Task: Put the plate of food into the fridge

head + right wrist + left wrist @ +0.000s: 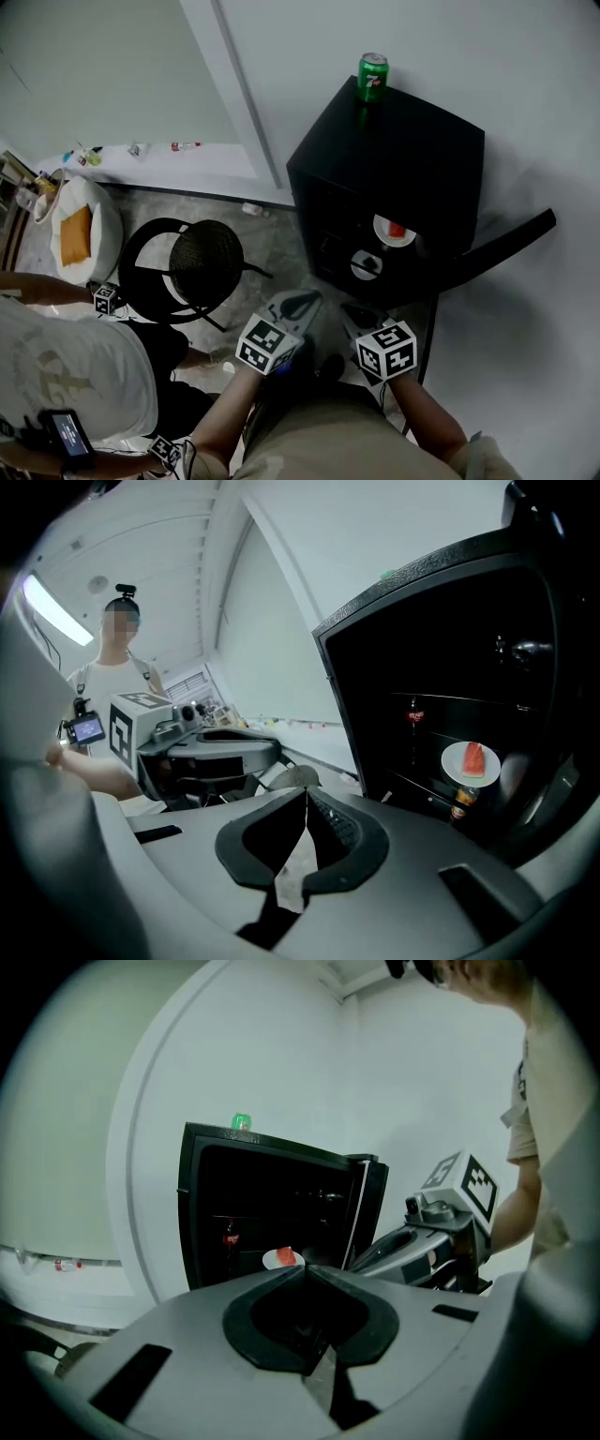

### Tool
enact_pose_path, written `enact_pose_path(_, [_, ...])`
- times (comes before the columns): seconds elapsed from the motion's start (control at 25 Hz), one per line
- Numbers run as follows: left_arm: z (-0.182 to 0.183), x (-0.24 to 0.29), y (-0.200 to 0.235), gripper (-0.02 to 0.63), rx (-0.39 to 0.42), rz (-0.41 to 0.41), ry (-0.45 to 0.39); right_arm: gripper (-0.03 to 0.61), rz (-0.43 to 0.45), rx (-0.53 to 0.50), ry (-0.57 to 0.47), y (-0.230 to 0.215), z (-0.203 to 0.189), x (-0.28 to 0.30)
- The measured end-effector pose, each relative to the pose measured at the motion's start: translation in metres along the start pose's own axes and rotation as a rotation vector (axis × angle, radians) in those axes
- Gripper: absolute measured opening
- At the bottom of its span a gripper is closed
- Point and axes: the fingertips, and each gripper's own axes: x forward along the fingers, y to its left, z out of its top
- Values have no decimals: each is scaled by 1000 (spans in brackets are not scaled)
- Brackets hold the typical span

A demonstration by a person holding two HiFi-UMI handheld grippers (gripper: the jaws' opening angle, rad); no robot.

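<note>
Round white plate [472, 761] lies flat on a shelf inside the boxy, glossy black fridge [403, 159]. It carries a red wedge of food [476, 758]; in the right gripper view the wedge's narrow end is uppermost. Fridge door [506, 239] is open. Green metal can [372, 77] stands upright on the fridge top. Left tongs [305, 1267] and right tongs [305, 789] sit in front of the fridge, both closed and empty, with matte grey shells and textured black pads.

Glossy black fridge [412, 150]
Its top shone; the can [372, 77] looked like shiny metal, and the left gripper [305, 1267] and right gripper [305, 790] were dull grey plastic.
</note>
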Motion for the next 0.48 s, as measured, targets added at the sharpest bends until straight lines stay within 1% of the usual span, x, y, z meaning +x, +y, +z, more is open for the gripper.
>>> enact_pose_path(0.36, [-1,-20,-6,18,59,38,-11,21,3,-41,-19,15,3,3])
enact_pose_path(0.48, [3,-34,-5,18,87,46,-32,21,2,-56,-21,26,8,4])
